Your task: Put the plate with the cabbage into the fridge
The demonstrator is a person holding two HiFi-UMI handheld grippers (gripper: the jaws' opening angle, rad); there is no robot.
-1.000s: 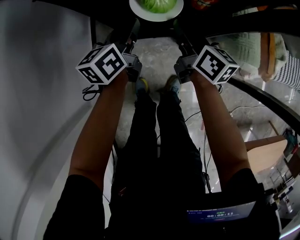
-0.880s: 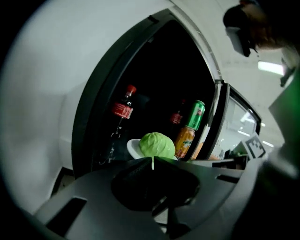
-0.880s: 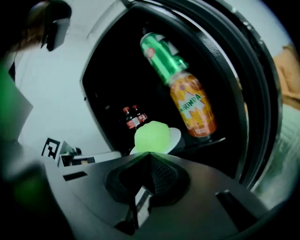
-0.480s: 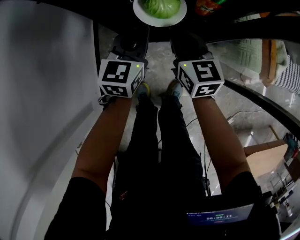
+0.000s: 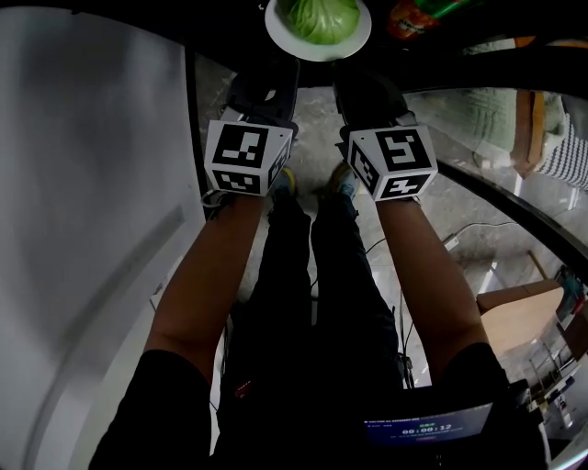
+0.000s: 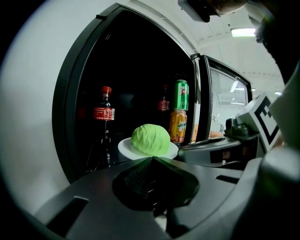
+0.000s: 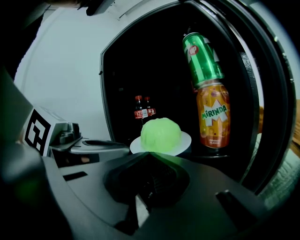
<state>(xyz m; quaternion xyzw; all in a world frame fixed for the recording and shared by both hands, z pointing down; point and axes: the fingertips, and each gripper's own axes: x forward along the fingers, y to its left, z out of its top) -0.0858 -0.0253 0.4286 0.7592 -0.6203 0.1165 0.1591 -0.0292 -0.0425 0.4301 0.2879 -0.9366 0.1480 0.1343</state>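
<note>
We judge the placing step done: the plate (image 5: 317, 54) with the cabbage (image 5: 319, 18) sits inside the fridge (image 6: 64, 98), and neither claw touches it. The left gripper (image 6: 152, 161) and right gripper (image 7: 149, 158) hover just short of the plate, side by side, each with jaws pressed together on nothing. Next we would need to back off and close the door (image 6: 225, 96), right of the plate. We count one plate, one cabbage, two bottles (image 7: 139, 110) behind the plate, and right of it a green can (image 7: 202, 58) atop an orange can (image 7: 213, 115).
</note>
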